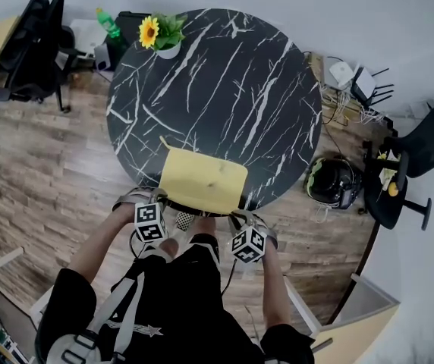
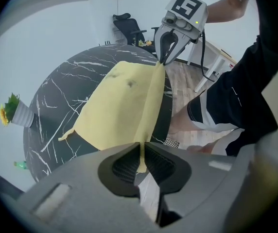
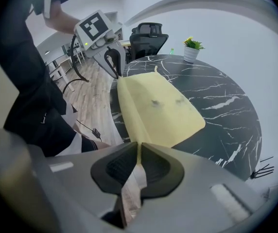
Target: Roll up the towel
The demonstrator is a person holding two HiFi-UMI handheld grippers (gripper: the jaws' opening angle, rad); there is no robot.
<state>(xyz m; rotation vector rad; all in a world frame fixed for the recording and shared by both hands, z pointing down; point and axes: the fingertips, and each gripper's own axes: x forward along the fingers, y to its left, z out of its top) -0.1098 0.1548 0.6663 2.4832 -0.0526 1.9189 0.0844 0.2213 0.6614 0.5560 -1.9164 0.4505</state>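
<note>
A yellow towel [image 1: 202,179] lies on the near part of a round black marble table [image 1: 224,89], its near edge lifted off the rim. My left gripper [image 1: 156,200] is shut on the towel's near left corner, and the cloth [image 2: 129,101] runs from between its pads to the other gripper [image 2: 165,57]. My right gripper [image 1: 241,212] is shut on the near right corner; the towel [image 3: 158,108] stretches from its pads toward the left gripper [image 3: 113,64]. The near edge hangs taut between both grippers.
A potted sunflower [image 1: 160,35] stands at the table's far left edge. A green bottle [image 1: 108,23] and a black office chair [image 1: 31,44] are beyond on the left. A helmet [image 1: 333,182] and another chair [image 1: 407,165] stand on the wood floor at right.
</note>
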